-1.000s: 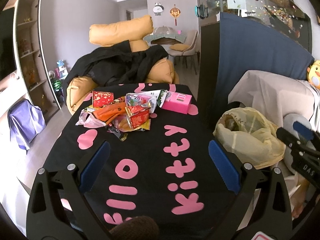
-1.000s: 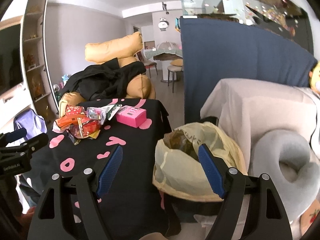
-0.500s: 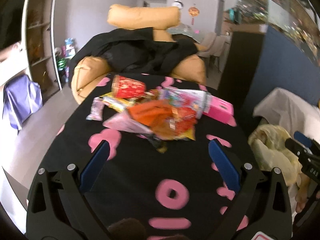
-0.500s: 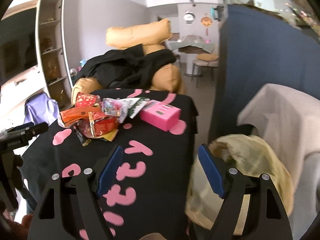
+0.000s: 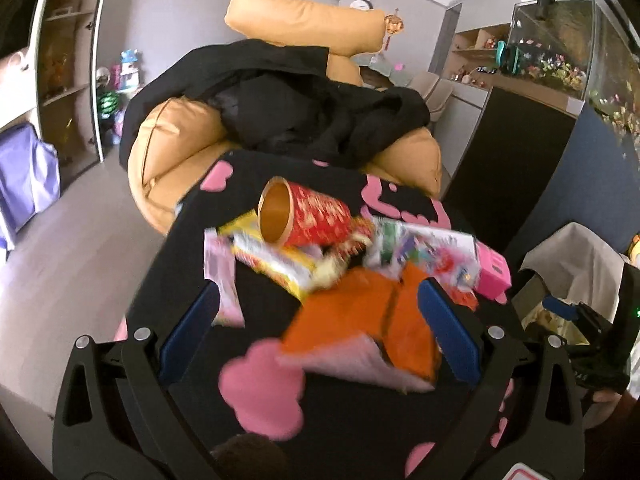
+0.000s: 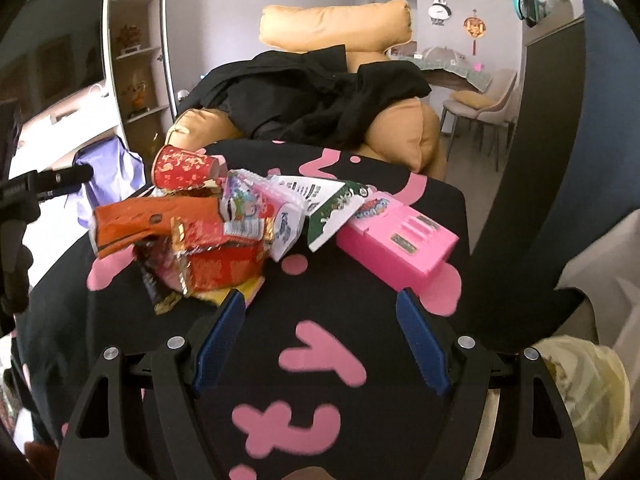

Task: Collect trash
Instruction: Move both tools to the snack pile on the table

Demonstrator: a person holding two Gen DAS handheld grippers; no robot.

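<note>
Both my grippers, left gripper (image 5: pixel 318 328) and right gripper (image 6: pixel 320 336), spread wide, empty. Wrapper pile (image 6: pixel 208 232) untouched on table (image 6: pixel 360 420); yellow bag (image 6: pixel 584 404) waiting. Collection barely begun.

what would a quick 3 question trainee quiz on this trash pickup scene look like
1. True or false: the left gripper is shut on the orange wrapper.
2. Which item lies on its side with its open mouth showing in the left wrist view? A) pink box B) red paper cup C) yellow plastic bag
3. Fill in: in the right wrist view the right gripper has ____ between its blue pads.

Key
1. False; its jaws are open, with the wrapper lying between them.
2. B
3. Nothing, only the black cloth with pink letters.
</note>
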